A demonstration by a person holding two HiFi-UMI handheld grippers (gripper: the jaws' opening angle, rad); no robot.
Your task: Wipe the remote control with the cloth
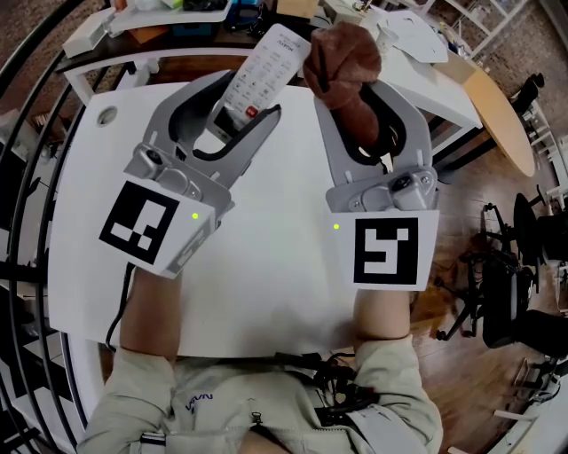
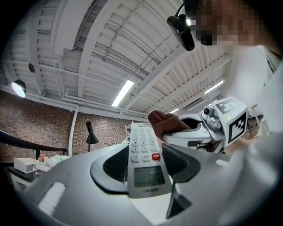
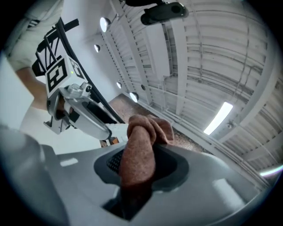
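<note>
The left gripper [image 1: 245, 102] is closed on the lower end of the remote control [image 1: 268, 64], its ribbed pads pressing on the two long edges on either side of the small screen. The remote is held up above the white table [image 1: 266, 275] with its buttons facing the person, and its far end sticks out well past the jaw tips. The right gripper [image 1: 357, 105] has its jaws drawn narrow, pinching a brown cloth [image 1: 344, 62]. The cloth is bunched into a thick fold that rises out between the pads and ends in a rounded wad above them. That wad sits just beside the remote's far right edge. Both grippers are lifted off the table and lie side by side, near each other. Beyond the table's far edge is a cluttered surface with what may be a shallow dark tray [image 1: 202, 16]. Whatever is in it is too small to make out.
</note>
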